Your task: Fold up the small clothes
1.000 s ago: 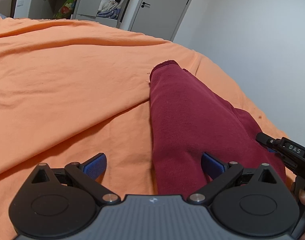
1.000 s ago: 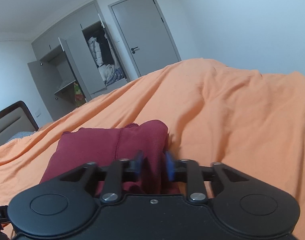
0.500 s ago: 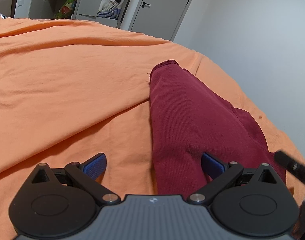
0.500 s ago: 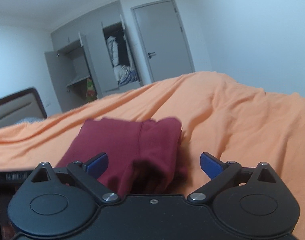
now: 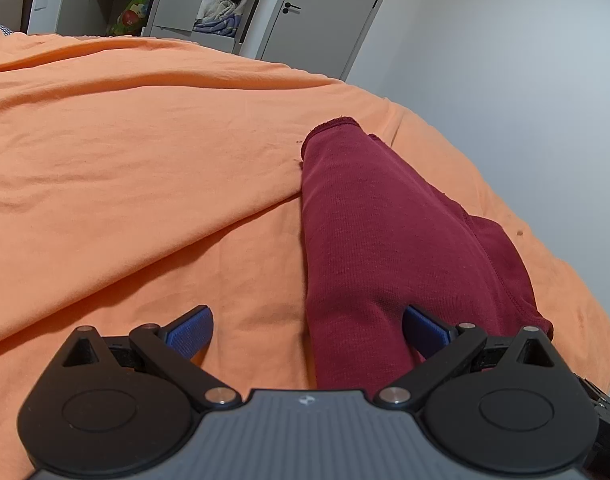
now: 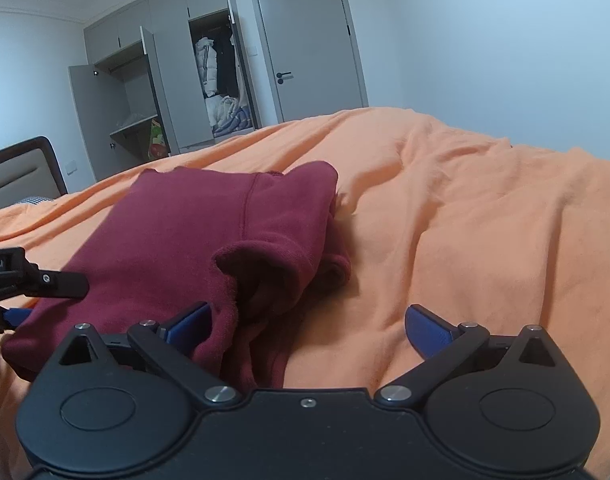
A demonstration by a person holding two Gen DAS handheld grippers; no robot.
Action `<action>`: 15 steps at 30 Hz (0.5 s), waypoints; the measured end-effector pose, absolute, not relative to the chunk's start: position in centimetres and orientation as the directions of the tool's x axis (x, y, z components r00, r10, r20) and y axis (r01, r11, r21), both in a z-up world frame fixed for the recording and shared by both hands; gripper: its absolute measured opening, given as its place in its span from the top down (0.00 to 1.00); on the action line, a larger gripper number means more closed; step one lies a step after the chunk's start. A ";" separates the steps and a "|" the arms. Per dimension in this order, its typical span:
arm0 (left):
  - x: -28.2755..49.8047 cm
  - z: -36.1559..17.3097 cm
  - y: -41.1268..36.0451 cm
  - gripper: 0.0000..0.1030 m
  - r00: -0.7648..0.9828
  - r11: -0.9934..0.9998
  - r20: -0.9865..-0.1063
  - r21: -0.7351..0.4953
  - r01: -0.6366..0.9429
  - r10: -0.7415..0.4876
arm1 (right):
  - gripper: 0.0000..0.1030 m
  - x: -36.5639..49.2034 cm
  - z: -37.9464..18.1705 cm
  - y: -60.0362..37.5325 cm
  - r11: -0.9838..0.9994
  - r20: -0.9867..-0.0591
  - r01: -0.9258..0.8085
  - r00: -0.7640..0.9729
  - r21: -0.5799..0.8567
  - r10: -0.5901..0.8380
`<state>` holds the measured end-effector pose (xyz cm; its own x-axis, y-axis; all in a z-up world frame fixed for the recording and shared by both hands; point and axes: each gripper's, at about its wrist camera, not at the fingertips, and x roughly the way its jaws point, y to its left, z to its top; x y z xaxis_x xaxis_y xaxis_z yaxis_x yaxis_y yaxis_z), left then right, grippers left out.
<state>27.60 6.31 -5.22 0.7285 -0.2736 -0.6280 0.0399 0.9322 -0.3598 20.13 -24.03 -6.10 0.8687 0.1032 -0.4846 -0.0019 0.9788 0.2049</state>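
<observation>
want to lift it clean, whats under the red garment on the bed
The red garment lies folded on the orange bedsheet, which shows all around its edges. Its own lower layers peek out at the near corner. Anything beneath the middle is covered and cannot be seen.

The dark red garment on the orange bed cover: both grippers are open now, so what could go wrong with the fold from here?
1. In the right wrist view, a loose flap of the dark red garment stands up near the right gripper; it may unfold by itself.
2. The orange bed cover is wrinkled and soft, so pressing could shift the garment.
3. The left gripper sits open astride the garment's edge; closing could also pinch the cover.
</observation>
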 end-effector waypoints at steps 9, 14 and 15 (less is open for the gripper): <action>28.7 -3.7 7.2 0.00 0.766 0.920 -0.575 -0.390 0.050 -0.286 | 0.01 22.2 -3.5 -26.6 0.927 -0.393 -0.044 0.897 0.373 0.201; 30.4 -3.8 6.5 0.00 0.746 0.935 -0.618 -0.354 0.018 -0.248 | 0.01 25.6 -3.8 -26.5 0.931 -0.425 -0.011 0.888 0.364 0.177; 30.6 -4.0 6.4 0.00 0.742 0.935 -0.623 -0.354 0.015 -0.248 | 0.01 26.2 -4.0 -26.4 0.931 -0.432 -0.012 0.883 0.365 0.181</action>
<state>30.61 6.38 -3.99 0.7416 -0.2481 -0.6232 0.0149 0.9349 -0.3545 26.20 -26.38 -4.03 0.8833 0.1814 -0.4322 -0.0125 0.9308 0.3652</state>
